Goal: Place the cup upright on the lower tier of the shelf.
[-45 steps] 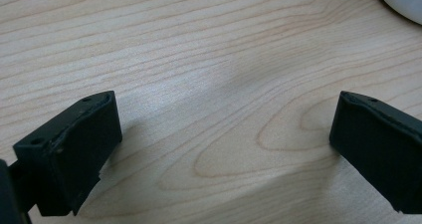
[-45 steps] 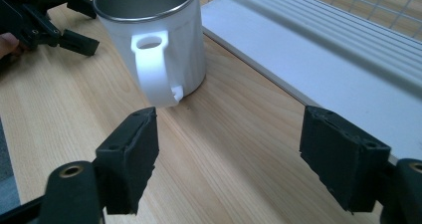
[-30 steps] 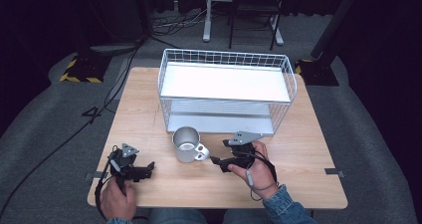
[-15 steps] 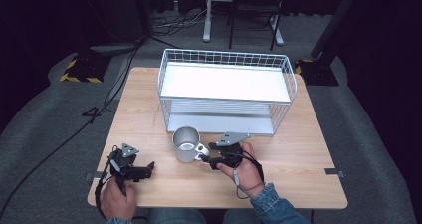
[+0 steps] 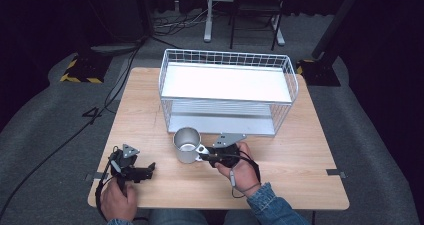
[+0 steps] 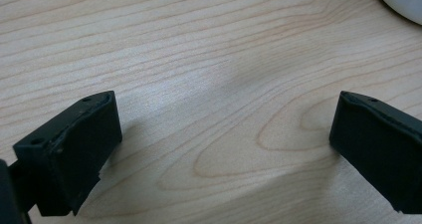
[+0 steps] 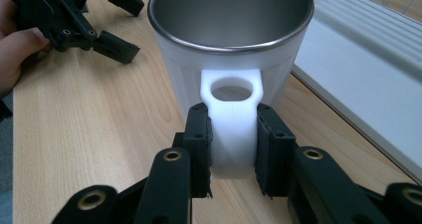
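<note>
Now right gripper point(image 7: 233, 149) just clenched on white handle point(image 7: 232, 114) of unmarked mug point(image 5: 186, 145), left gripper point(image 6: 224, 149) released over table point(image 6: 199, 59).

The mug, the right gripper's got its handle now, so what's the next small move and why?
Probably lift the mug straight up a little. The right gripper has just closed its jaws on the white handle, and the mug stands upright on the table just before the wire rack.

the right gripper point(image 7: 232, 149) has slid in across the table toward the mug point(image 5: 186, 145) — its jaws have just been closing, and now they pinch the mug's white handle point(image 7: 232, 124) from both sides.
</note>
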Demonstrator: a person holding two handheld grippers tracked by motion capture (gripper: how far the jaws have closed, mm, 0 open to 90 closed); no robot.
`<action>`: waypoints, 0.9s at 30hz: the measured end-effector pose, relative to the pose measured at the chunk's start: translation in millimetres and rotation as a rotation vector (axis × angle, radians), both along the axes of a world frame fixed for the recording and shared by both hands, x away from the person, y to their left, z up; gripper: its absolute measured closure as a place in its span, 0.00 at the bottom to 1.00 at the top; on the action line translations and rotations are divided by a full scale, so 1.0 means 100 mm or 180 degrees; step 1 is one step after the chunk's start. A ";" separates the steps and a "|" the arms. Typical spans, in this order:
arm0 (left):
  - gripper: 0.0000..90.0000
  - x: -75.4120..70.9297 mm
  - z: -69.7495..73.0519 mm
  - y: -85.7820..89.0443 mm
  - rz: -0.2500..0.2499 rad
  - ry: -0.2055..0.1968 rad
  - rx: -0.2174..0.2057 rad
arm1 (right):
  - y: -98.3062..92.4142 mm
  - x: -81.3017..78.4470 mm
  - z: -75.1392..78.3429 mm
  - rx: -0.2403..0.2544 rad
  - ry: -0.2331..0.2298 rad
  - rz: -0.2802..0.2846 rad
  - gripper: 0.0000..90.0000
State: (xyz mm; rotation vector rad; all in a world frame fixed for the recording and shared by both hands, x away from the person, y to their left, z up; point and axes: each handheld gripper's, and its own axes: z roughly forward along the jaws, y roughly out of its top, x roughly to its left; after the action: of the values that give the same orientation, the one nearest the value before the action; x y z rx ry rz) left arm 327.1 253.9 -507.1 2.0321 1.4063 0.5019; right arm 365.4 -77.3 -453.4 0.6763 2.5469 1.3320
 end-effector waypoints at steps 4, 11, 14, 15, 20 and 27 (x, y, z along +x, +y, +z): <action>0.00 0.00 0.00 0.00 0.0000 0.0001 0.0000 | 0.00 -0.02 0.01 0.0141 -0.0017 -0.0042 0.79; 0.00 0.00 0.00 0.00 0.0000 0.0000 0.0000 | -0.01 -0.04 0.04 0.0217 -0.0130 -0.0086 0.80; 0.00 0.00 0.00 0.00 0.0000 0.0000 0.0000 | -0.05 -0.04 0.08 0.0312 -0.0234 -0.0151 0.80; 0.00 0.00 0.00 0.00 0.0000 0.0000 0.0000 | -0.05 -0.04 0.08 0.0312 -0.0234 -0.0151 0.80; 0.00 0.00 0.00 0.00 0.0001 0.0000 0.0000 | -0.13 -0.01 0.16 0.0376 -0.0280 -0.0215 0.80; 0.00 0.00 0.00 0.00 0.0001 0.0001 0.0000 | -0.30 0.04 0.28 0.0450 -0.0341 -0.0361 0.80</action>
State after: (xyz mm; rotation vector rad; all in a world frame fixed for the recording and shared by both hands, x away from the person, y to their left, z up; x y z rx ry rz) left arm 327.1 253.9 -507.1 2.0322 1.4066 0.5018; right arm 369.7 -107.0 -425.8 0.7419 2.3122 1.4774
